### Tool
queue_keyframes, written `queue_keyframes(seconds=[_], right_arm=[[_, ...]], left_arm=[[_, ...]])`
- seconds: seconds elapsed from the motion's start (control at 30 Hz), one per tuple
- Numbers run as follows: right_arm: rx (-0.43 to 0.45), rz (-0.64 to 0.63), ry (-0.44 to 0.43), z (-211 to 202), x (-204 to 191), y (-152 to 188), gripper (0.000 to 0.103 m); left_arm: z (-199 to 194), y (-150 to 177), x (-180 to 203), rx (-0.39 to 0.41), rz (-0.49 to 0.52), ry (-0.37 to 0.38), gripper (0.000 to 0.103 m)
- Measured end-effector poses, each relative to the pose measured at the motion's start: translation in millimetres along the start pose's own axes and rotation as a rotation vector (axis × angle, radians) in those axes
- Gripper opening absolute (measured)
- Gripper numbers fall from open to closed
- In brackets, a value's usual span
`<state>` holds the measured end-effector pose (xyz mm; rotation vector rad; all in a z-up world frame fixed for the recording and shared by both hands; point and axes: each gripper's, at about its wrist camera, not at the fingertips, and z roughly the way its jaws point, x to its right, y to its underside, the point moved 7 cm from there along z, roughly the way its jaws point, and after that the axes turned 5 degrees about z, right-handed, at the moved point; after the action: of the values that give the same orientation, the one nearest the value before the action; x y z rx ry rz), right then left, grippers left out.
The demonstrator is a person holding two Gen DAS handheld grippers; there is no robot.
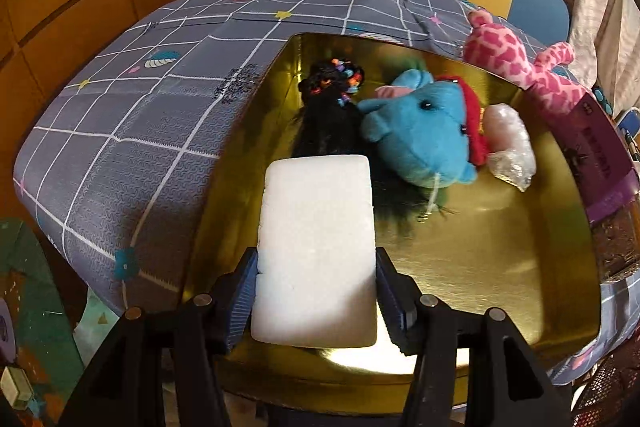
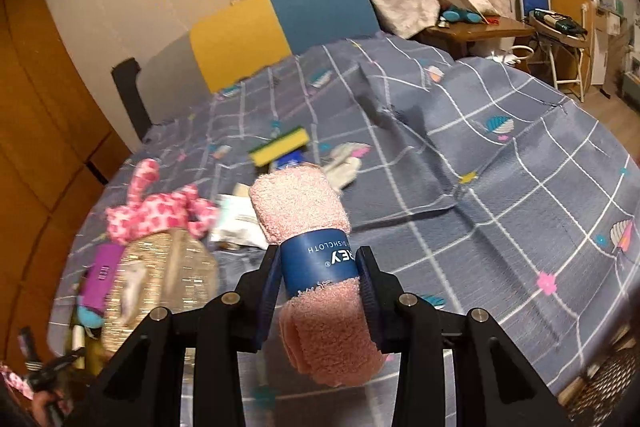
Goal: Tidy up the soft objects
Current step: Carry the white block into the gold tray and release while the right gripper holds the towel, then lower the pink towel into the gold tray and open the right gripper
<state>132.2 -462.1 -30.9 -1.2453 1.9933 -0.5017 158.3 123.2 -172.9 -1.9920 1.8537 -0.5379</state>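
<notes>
My left gripper (image 1: 316, 261) is shut on a white foam block (image 1: 316, 203), held low over the near left part of a gold-lined box (image 1: 492, 267). Inside the box lie a blue plush toy (image 1: 420, 131) with a red trim, a black hairy piece with coloured beads (image 1: 332, 95) and a clear bubble-wrap bundle (image 1: 510, 143). A pink spotted plush (image 1: 520, 63) lies at the box's far right rim. My right gripper (image 2: 320, 261) is shut on a rolled pink dishcloth (image 2: 300, 211) with a blue paper band, held above the bed.
A grey checked bedcover (image 2: 500, 187) lies under everything. On it lie a yellow-green sponge (image 2: 280, 147), pale fabric pieces (image 2: 344, 163), the pink plush (image 2: 156, 211), a glittery gold object (image 2: 168, 275) and a purple-labelled item (image 1: 600, 163). A yellow and blue headboard (image 2: 280, 27) stands behind.
</notes>
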Motion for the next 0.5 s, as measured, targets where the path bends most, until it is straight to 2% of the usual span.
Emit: queue_keyframes(seconds=[0.27,0.5], right_arm=[[0.032,-0.064,-0.131,-35.3,-81.3,12.9,0.038],[-0.025,-0.194,-0.287,-39.5,-185.3,50.5,0.038]], left_arm=[[4.8,-4.8,-1.5,0.024,0.02,-0.021,0.058],[-3.2,0.5,-2.1,0.05,0.002,0.041,0.058]])
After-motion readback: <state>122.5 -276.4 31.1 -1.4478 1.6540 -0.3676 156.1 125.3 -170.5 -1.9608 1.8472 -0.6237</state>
